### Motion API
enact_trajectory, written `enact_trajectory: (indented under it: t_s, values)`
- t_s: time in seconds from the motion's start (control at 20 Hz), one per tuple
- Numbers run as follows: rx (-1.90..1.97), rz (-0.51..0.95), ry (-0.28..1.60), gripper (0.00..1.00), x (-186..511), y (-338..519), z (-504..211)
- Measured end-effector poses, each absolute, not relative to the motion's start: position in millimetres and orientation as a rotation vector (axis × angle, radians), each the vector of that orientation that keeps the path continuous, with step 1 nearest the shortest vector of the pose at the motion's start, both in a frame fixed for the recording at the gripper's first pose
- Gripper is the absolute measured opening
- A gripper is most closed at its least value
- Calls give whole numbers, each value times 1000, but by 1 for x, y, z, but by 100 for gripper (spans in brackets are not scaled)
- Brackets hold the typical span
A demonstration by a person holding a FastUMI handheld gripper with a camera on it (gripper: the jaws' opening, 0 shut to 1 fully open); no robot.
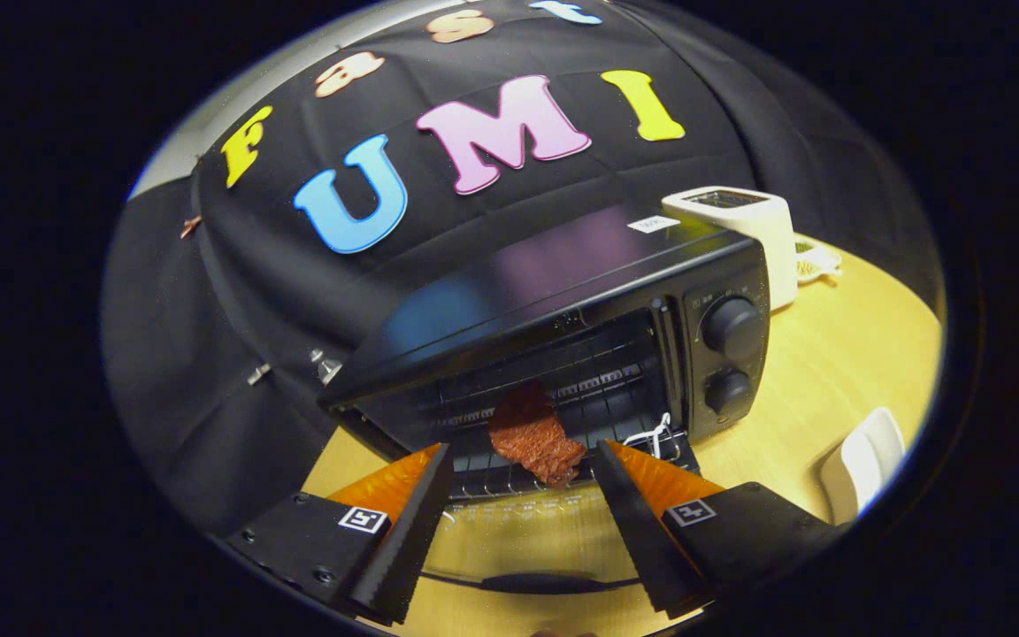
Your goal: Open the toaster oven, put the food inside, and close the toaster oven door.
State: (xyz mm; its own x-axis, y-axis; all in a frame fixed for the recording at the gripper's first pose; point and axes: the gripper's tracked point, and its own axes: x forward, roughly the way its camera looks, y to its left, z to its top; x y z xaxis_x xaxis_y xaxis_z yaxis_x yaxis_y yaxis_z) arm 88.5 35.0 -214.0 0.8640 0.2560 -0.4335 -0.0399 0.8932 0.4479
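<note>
Reddish food [536, 435] lies on the open toaster oven's [563, 345] rack, just beyond the wide, empty jaws.

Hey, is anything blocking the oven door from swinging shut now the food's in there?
The gripper itself: its open jaws hang over the lowered glass door, with the meat on the rack just ahead. It would probably need to pull clear first.

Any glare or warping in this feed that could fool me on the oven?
Gripper view: fisheye bends the black toaster oven; its glossy top shows coloured reflections. The reddish textured food piece on the rack is sharp and evenly lit. The claw is open, with the glass door below it see-through.
</note>
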Motion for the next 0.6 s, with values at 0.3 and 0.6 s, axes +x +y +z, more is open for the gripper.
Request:
enact_trajectory:
  t_s: [0.3,0.6]
  values:
    - [316,154,609,98,31,33,-210]
    - [232,132,721,98,-21,42,-220]
